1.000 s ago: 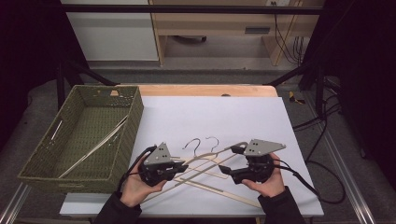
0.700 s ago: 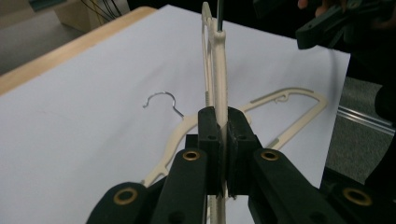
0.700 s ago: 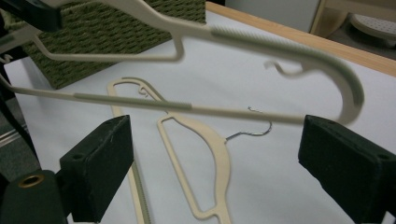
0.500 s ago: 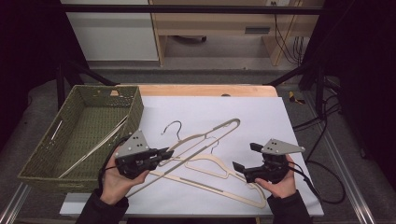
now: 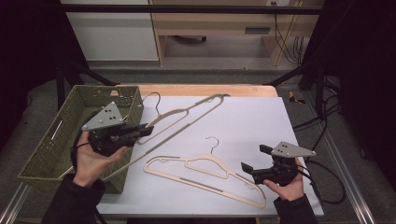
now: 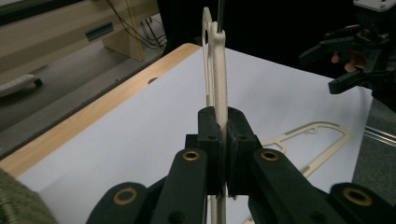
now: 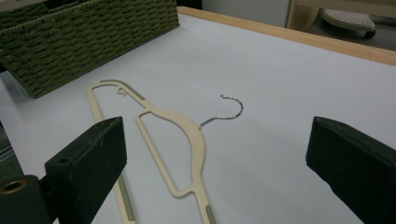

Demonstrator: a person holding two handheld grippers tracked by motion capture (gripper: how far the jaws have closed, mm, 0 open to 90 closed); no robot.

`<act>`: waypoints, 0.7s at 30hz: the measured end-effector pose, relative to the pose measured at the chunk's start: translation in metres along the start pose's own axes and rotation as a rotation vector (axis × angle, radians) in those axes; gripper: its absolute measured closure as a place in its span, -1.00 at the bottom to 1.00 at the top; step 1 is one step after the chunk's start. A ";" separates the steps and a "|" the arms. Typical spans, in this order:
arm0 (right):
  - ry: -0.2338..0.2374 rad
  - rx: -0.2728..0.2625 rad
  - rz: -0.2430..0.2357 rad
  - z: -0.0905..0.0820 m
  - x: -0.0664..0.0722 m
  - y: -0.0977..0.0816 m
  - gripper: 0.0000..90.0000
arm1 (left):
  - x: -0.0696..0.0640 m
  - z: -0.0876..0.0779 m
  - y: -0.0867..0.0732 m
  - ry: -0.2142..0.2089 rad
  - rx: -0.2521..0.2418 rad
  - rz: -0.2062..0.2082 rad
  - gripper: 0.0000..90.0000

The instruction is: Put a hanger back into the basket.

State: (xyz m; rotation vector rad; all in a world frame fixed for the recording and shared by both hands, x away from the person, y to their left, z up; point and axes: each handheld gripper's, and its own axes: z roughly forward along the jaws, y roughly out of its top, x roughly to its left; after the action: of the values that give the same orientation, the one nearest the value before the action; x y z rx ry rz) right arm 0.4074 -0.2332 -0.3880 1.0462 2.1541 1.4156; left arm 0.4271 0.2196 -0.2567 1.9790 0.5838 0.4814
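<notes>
While the left tongs (image 5: 145, 130) pinch a cream hanger (image 5: 187, 116), the right tongs (image 5: 254, 159) gape, no writing legible.

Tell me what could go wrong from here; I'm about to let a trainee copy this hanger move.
The left claw pinches the raised hanger near one end, so its long free end could swing or twist out of the grip.
Its metal hook hangs right by the woven basket rim and might snag on the weave.
The right claw sits open close to the second hanger lying on the table and could nudge it toward the near edge.
</notes>
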 end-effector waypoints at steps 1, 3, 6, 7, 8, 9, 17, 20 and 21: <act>-0.001 -0.001 0.004 0.000 -0.001 -0.001 -0.87 | 0.004 -0.004 0.001 0.009 -0.002 -0.002 0.92; -0.006 0.006 0.003 0.000 -0.001 -0.001 -0.88 | 0.011 -0.010 0.003 0.031 0.001 0.002 0.92; -0.002 0.012 -0.006 0.000 -0.001 -0.001 -0.88 | 0.020 -0.020 0.005 0.050 -0.005 -0.002 0.92; -0.003 0.010 -0.007 0.000 -0.001 -0.001 -0.88 | 0.023 -0.023 0.006 0.051 -0.010 -0.007 0.92; -0.003 0.012 -0.007 0.000 -0.001 -0.001 -0.88 | 0.026 -0.026 0.006 0.054 -0.018 -0.014 0.92; -0.003 0.012 -0.005 0.000 -0.001 -0.001 -0.88 | 0.029 -0.029 0.006 0.059 -0.022 -0.013 0.92; -0.001 0.005 0.000 0.000 0.000 -0.001 -0.88 | 0.058 -0.052 0.000 0.124 -0.029 -0.040 0.92; 0.000 0.011 -0.009 0.000 -0.001 -0.001 -0.89 | 0.071 -0.060 -0.005 0.150 -0.036 -0.052 0.92; -0.002 0.010 -0.002 0.001 0.000 -0.001 -0.89 | 0.076 -0.063 -0.007 0.158 -0.037 -0.055 0.92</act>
State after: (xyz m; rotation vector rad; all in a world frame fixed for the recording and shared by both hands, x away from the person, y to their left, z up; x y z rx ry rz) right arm 0.4075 -0.2335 -0.3895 1.0482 2.1626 1.4040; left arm 0.4511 0.3112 -0.2285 1.8961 0.7205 0.6141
